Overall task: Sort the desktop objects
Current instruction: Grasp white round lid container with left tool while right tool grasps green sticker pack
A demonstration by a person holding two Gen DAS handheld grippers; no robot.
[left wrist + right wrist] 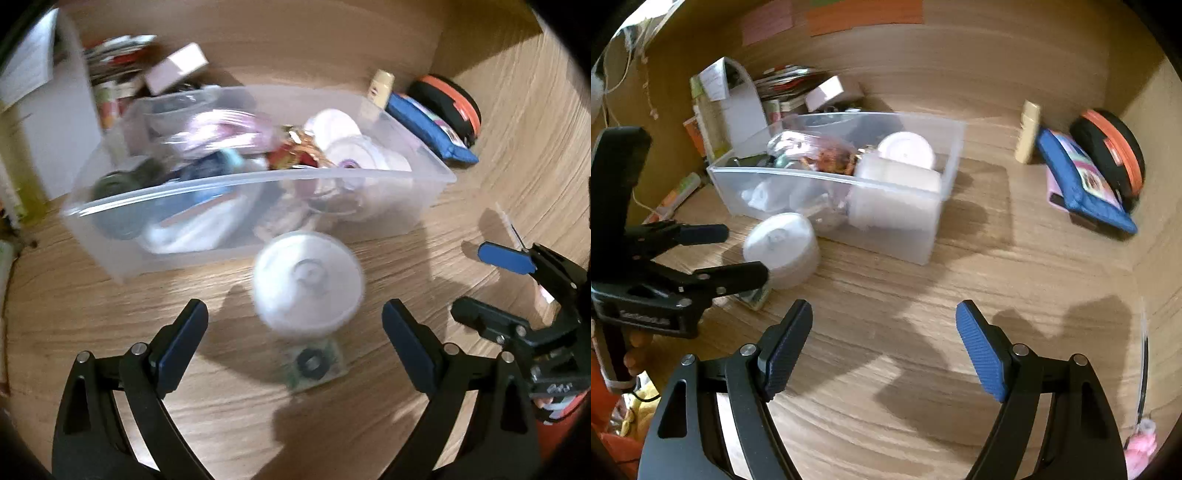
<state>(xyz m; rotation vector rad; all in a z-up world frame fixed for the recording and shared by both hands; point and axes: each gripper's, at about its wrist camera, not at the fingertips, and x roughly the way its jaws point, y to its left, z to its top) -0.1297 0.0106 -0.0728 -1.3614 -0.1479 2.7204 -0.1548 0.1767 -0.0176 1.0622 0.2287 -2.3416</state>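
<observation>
A white round lidded container (308, 280) stands on the wooden desk just in front of a clear plastic bin (424, 162) filled with several mixed items. My left gripper (294, 310) is open wide, its fingers either side of the container and apart from it. A small green square piece with a black ring (314, 363) lies at the container's near side. In the right wrist view, my right gripper (884, 308) is open over bare wood, right of the container (781, 247) and the left gripper (744, 253). The right gripper (469, 280) also shows at the left wrist view's right edge.
A blue pouch (1086, 184), a black and orange round case (1115, 155) and a cream bottle (1028, 133) sit at the back right corner. A pink box (827, 92) and stacked papers lie behind the bin (923, 236). Wooden walls close the back and right.
</observation>
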